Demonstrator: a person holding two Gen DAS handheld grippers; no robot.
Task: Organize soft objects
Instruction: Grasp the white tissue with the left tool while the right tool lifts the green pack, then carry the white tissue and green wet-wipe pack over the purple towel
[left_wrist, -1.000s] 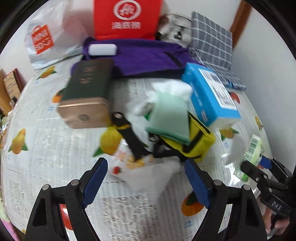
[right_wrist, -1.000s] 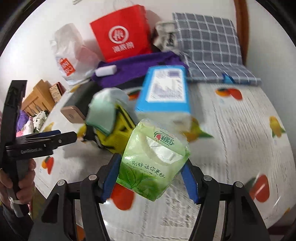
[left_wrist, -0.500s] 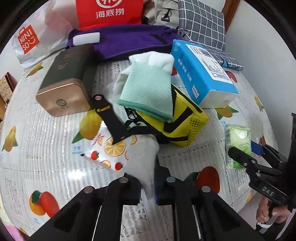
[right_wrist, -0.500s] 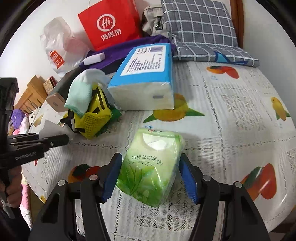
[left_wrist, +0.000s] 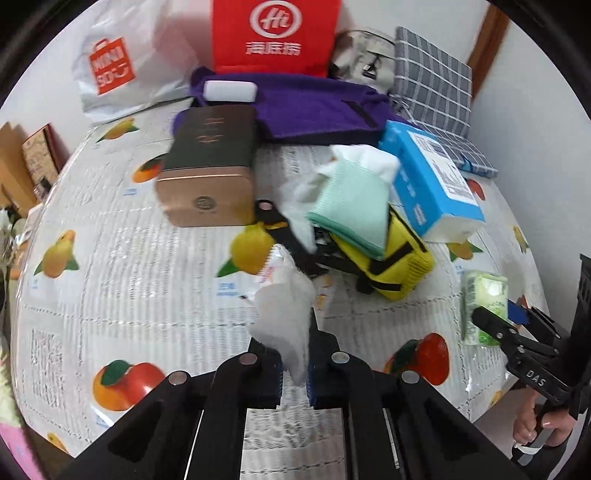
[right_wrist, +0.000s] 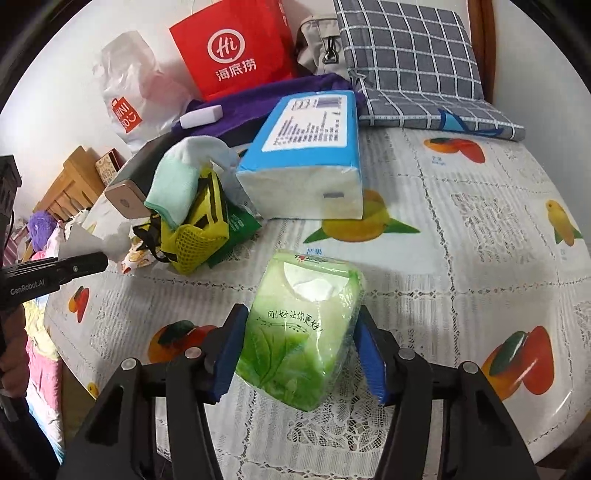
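Note:
My left gripper (left_wrist: 295, 354) is shut on a crumpled white packet with a fruit print (left_wrist: 284, 306), held just above the fruit-patterned tablecloth (left_wrist: 110, 280). From the right wrist view that left gripper (right_wrist: 99, 262) comes in from the left edge with the packet (right_wrist: 110, 242) at its tip. A green tissue pack (right_wrist: 306, 317) lies on the cloth between the blue pads of my right gripper (right_wrist: 301, 343). Its jaws are closing and both pads touch the pack's sides. In the left wrist view the same pack (left_wrist: 484, 291) lies at the right by the right gripper (left_wrist: 495, 321).
Behind lie a yellow mesh pouch (left_wrist: 391, 262) with a mint cloth (left_wrist: 351, 206) on it, a blue tissue box (right_wrist: 310, 147) and a dark-and-gold box (left_wrist: 207, 177). A purple cloth (left_wrist: 306, 99), a red bag (left_wrist: 273, 33), a white bag (left_wrist: 114, 70) and a checked cushion (right_wrist: 410, 62) line the back.
My left gripper shut on the fruit-print packet and lifted it off the cloth. The right gripper lowered the green tissue pack from the air onto the table.

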